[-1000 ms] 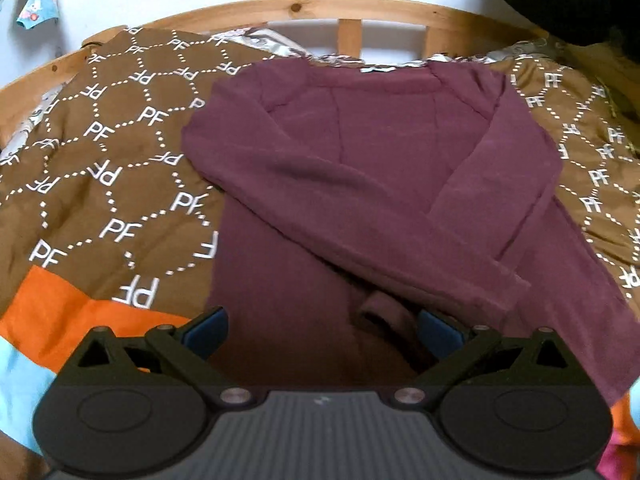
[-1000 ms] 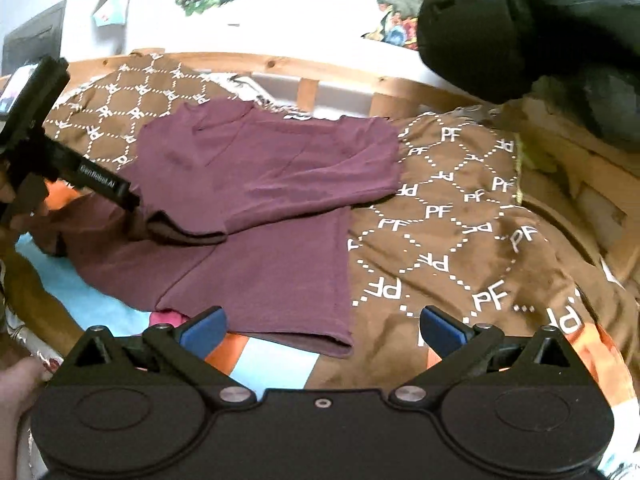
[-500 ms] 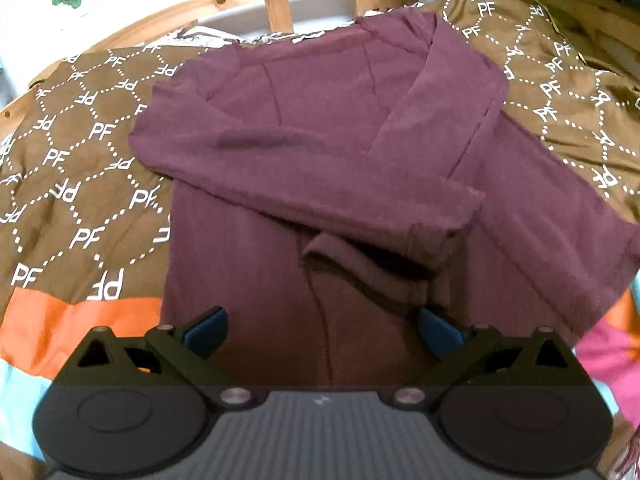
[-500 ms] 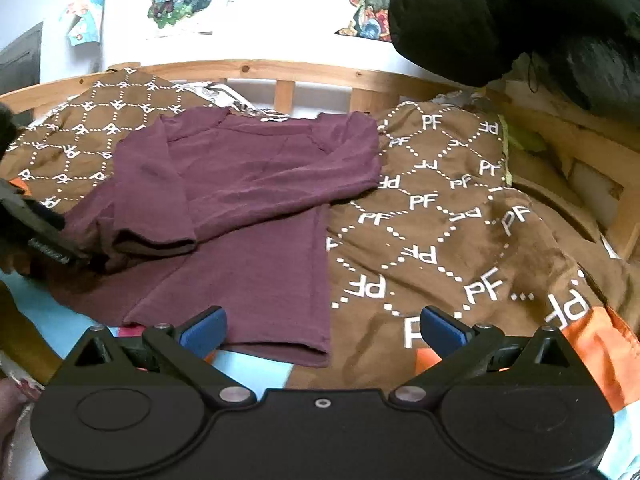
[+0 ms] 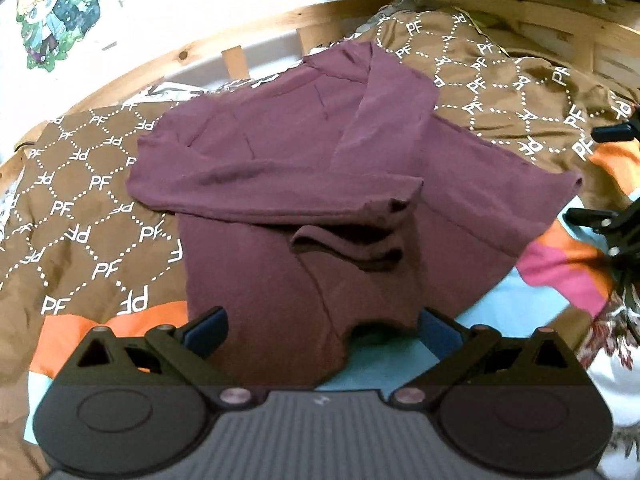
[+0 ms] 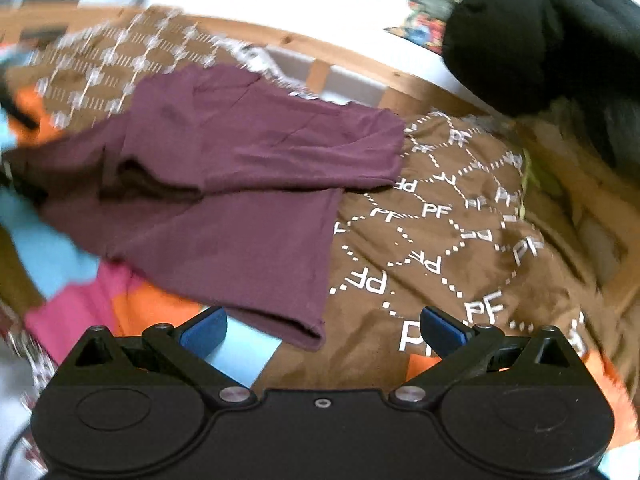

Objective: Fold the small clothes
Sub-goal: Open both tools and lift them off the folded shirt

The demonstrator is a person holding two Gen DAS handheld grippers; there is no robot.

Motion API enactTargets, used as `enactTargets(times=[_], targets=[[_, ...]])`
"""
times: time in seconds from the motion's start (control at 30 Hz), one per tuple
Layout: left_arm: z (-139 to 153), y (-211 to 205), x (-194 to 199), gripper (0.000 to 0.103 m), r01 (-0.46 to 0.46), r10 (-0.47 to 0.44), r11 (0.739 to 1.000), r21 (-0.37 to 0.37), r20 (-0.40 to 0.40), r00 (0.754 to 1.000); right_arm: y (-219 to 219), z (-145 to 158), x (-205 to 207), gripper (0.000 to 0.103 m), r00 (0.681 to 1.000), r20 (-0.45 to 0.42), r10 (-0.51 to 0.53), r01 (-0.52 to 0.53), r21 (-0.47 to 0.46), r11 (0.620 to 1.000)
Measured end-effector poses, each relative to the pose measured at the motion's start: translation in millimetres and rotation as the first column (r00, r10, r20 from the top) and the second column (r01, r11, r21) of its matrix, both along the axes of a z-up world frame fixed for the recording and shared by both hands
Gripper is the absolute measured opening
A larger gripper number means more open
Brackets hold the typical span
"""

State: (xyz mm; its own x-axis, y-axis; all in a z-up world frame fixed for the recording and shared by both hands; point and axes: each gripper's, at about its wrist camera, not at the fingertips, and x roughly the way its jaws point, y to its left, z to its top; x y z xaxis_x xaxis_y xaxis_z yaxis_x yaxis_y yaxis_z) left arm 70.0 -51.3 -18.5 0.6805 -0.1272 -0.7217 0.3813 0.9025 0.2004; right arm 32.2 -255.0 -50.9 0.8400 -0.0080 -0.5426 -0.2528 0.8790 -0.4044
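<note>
A maroon long-sleeved shirt (image 5: 280, 168) lies flat on a brown "PF" patterned blanket (image 5: 80, 208), both sleeves crossed over its chest. My left gripper (image 5: 320, 330) is open at the shirt's hem, which dips between the blue fingertips (image 5: 204, 330) without being pinched. In the right wrist view the same shirt (image 6: 240, 184) spreads to the left and its lower hem corner (image 6: 308, 332) lies just ahead of my open right gripper (image 6: 322, 332). Black parts of the right gripper (image 5: 604, 220) show at the left view's right edge.
A wooden bed rail (image 5: 200, 60) curves behind the blanket. A black padded garment (image 6: 540, 36) is heaped at the back right. Under the hem lies a sheet with orange, pink and light-blue patches (image 6: 120, 300). Stickers (image 5: 52, 12) hang on the white wall.
The left gripper drew back from the crossed sleeves to the hem and turned right. The right gripper swung closer to the hem corner. Both stayed open.
</note>
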Motion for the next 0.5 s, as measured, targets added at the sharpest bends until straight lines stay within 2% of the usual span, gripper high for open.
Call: enactTargets(times=[0.13, 0.3, 0.33, 0.4, 0.47, 0.5], targets=[[0, 8, 2, 0.103, -0.013, 0.012, 0.999, -0.033, -0.036, 0.999, 17, -12, -1, 0.102, 0.998, 0.040, 0.040, -0.033, -0.174, 0.984], [-4, 16, 3, 0.103, -0.010, 0.010, 1.000, -0.007, -0.053, 0.999, 25, -17, 5, 0.101, 0.991, 0.084, 0.100, -0.076, -0.254, 0.964], [-5, 17, 3, 0.103, -0.009, 0.009, 1.000, 0.002, -0.055, 0.998, 25, -17, 6, 0.098, 0.990, 0.088, 0.114, -0.088, -0.256, 0.963], [-8, 19, 3, 0.103, -0.006, 0.007, 1.000, 0.021, -0.058, 0.998, 24, -16, 10, 0.081, 0.988, 0.068, 0.139, -0.119, -0.239, 0.964], [-11, 20, 2, 0.103, -0.005, 0.007, 0.999, 0.043, -0.055, 0.998, 24, -15, 11, 0.054, 0.987, 0.044, 0.153, -0.141, -0.204, 0.969], [-13, 20, 1, 0.102, -0.002, 0.005, 0.998, 0.055, -0.051, 0.999, 25, -15, 10, 0.046, 0.987, 0.031, 0.158, -0.150, -0.181, 0.972]])
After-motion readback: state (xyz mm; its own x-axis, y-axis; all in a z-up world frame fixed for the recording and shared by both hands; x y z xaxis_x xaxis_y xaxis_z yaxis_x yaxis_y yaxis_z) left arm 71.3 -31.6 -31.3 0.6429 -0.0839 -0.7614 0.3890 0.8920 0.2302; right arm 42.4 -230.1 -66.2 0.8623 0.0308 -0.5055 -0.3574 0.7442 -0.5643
